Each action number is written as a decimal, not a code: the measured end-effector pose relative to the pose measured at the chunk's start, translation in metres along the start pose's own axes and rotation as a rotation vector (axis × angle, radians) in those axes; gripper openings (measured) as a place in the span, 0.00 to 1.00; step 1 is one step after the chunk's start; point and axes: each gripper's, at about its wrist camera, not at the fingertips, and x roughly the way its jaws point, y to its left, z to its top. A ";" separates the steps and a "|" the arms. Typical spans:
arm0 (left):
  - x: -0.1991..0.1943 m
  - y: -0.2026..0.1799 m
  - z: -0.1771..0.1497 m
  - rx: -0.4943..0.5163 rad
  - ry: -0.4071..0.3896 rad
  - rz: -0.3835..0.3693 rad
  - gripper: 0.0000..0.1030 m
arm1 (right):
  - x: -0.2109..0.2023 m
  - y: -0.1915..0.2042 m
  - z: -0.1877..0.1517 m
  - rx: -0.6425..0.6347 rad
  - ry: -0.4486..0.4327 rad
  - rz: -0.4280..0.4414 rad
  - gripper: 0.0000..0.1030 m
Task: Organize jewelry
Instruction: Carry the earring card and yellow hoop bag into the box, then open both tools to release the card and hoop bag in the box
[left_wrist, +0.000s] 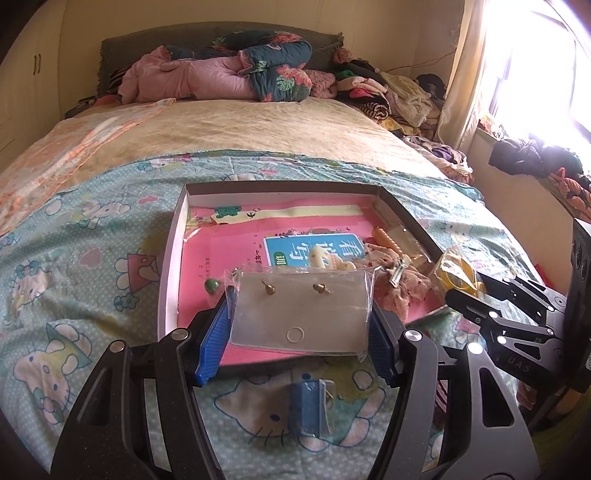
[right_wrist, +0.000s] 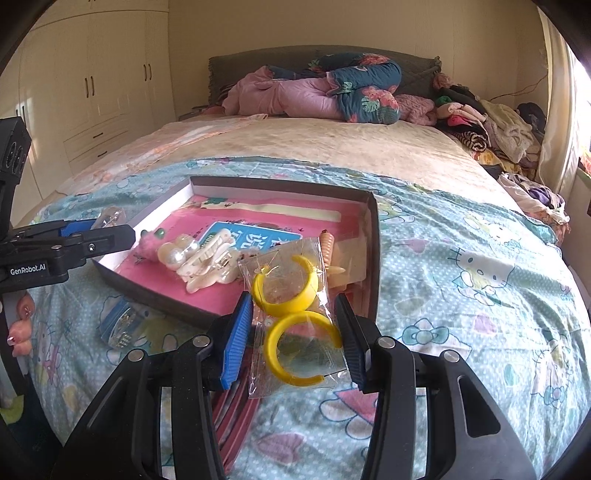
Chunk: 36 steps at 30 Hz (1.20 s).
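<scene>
A shallow cardboard box lies open on the bed's cartoon-cat sheet, its floor lined with a pink printed paper that bears a blue label. Inside it, seen from the right wrist, lie a cluster of cream and pearl hair clips, a pink fuzzy piece with a green bead near the left wall, and an orange ribbed clip toward the right wall; the left wrist view also shows a floral fabric piece with a metal clip on it. The left gripper pinches a clear plastic packet by its side edges between the blue pads, holding it over the near edge of the box; two small gold stud earrings sit on the card within. The right gripper pinches another clear bag holding two yellow hoop earrings, over the box's near right corner. On the sheet in front of the box lies a small blue packet in clear wrap. At the head of the bed lie rolled pink and floral quilts, with heaped clothes along the window side and cream wardrobes on the left wall.
</scene>
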 end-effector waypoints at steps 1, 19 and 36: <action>0.002 0.002 0.001 -0.001 0.000 0.003 0.54 | 0.003 -0.001 0.001 0.000 0.002 -0.004 0.42; 0.044 0.026 0.009 -0.024 0.024 0.077 0.54 | 0.065 -0.021 0.025 0.031 0.043 -0.073 0.44; 0.022 0.022 0.008 -0.023 -0.037 0.073 0.81 | 0.028 -0.023 0.016 0.071 -0.011 -0.065 0.73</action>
